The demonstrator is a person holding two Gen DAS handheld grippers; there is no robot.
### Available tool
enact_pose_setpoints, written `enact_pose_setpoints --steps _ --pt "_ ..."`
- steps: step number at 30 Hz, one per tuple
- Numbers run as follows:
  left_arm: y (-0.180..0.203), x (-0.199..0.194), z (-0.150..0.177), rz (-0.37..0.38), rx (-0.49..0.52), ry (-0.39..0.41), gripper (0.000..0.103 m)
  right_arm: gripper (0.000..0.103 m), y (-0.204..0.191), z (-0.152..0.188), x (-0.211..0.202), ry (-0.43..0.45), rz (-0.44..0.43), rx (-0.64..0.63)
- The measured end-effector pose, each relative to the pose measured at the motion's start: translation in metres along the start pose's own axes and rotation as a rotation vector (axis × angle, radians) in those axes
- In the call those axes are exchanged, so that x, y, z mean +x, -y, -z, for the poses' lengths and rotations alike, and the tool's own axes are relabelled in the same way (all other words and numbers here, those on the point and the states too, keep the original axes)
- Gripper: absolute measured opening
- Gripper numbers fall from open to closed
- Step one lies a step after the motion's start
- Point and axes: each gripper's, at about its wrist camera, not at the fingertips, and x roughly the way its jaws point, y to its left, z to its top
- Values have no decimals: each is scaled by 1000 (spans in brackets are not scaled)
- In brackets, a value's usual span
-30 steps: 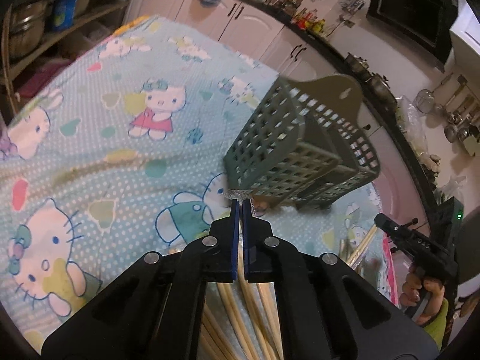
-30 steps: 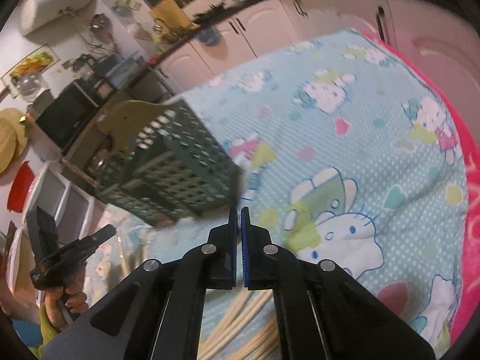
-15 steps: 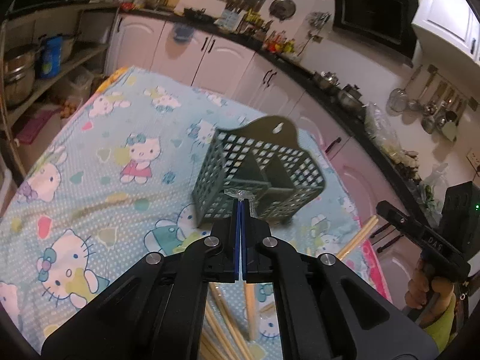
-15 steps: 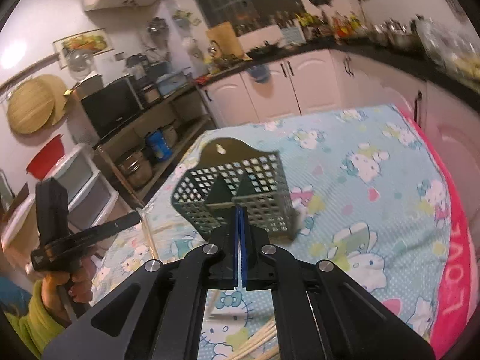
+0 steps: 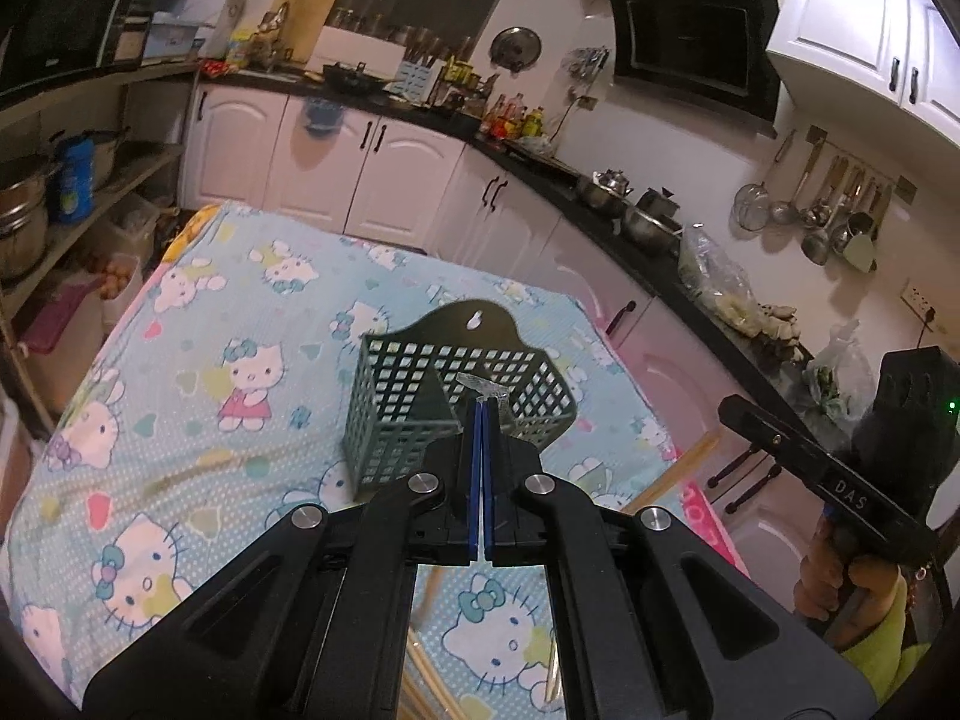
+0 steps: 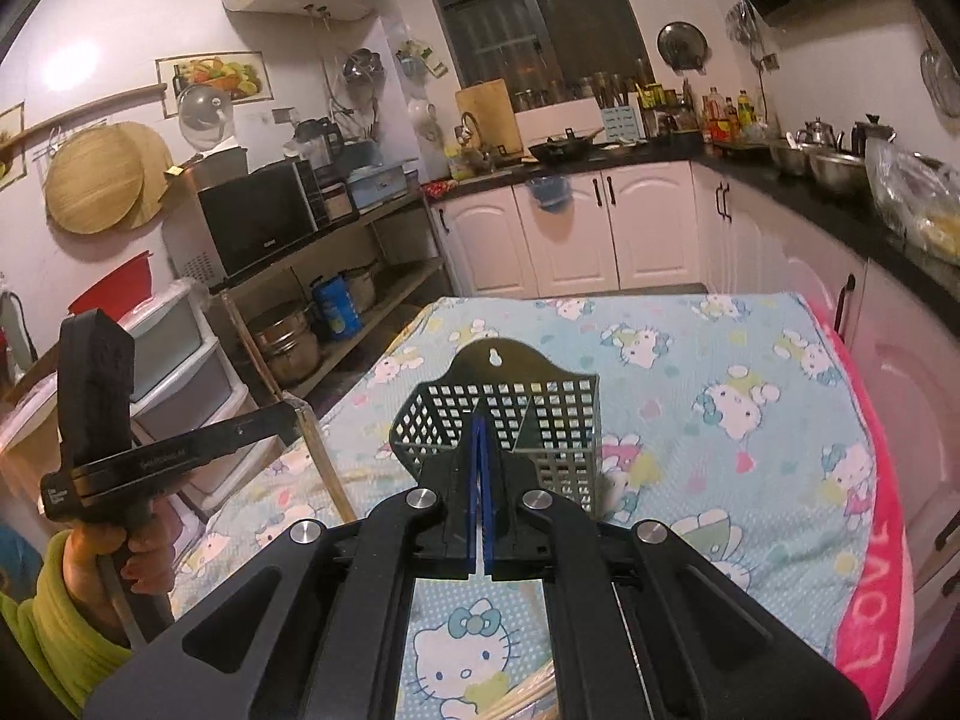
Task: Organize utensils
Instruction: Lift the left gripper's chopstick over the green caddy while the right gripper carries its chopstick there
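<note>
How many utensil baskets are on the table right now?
1: the green basket stands upright on the cartoon-print cloth, near the middle of the table. The nearest part of the table is hidden, so another could be out of sight.

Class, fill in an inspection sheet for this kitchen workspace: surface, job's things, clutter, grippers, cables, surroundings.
Surface: light blue cartoon-cat tablecloth with pink border.
Job's things: grey-green perforated plastic utensil caddy upright, looks empty; wooden chopsticks lying loose near the table's close edge.
Clutter: nothing seen.
Grippers: left hand-held gripper shut, empty; right hand-held gripper shut, empty.
Cables: nothing seen.
Surroundings: white kitchen cabinets, black microwave.
</note>
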Motion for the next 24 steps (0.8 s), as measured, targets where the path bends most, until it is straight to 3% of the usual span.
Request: enact_pose_setpoints --steps 15,24 --pt "31 -11 -41 23 79 89 0 1 -3 -45 -18 87 8 -21" --pt "-10 37 -32 -58 7 -16 1 1 -7 -73 -10 121 -10 -13"
